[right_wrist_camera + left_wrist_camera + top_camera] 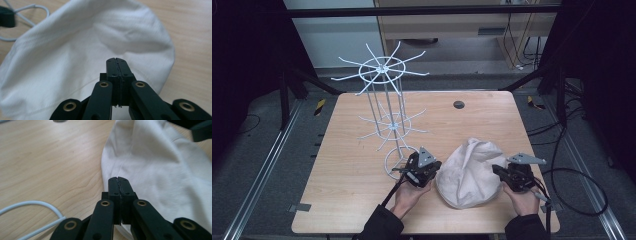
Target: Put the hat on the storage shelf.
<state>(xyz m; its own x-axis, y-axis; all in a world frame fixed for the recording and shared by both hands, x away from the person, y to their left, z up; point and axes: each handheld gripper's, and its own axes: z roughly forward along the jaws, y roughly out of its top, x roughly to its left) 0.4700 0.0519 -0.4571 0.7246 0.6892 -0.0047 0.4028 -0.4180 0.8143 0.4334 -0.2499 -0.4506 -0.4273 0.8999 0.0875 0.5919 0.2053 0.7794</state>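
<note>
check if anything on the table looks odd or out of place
Nothing looks damaged or spilled. The white cloth lies in a crumpled heap near the table's front edge, between the left claw and right claw, while the white wire rack stands upright and bare.

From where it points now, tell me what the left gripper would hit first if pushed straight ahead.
Most likely the white cloth bundle. The left gripper has its jaws shut and aims at the bundle's near edge, seemingly just short of it; depth is hard to judge.
</note>
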